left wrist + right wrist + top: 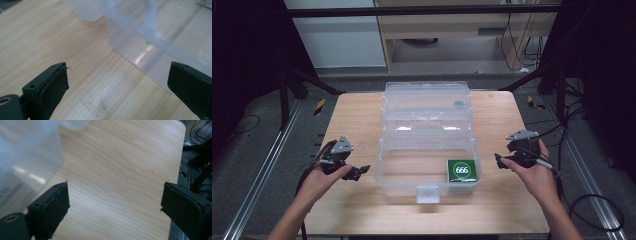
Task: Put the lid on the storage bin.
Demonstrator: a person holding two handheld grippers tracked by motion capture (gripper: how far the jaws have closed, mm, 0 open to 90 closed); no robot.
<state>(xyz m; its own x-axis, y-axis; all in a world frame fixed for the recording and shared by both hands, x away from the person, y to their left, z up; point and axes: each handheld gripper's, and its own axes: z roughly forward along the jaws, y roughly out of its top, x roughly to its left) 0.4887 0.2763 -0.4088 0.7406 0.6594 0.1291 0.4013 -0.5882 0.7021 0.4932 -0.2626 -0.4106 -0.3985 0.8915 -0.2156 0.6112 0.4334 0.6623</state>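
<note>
Between the left tongs point(358, 172) and right tongs point(501, 161), both spread wide and empty, sits a clear plastic toolbox point(428, 150) on the wooden surface point(357, 115).

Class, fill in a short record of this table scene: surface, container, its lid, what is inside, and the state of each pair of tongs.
surface: wooden table
container: clear plastic box, centred on the table
lid: open, folded back on the far side
contents: green card marked 666, in the near right corner
left tongs: open, holding nothing, left of the box
right tongs: open, holding nothing, right of the box
</note>
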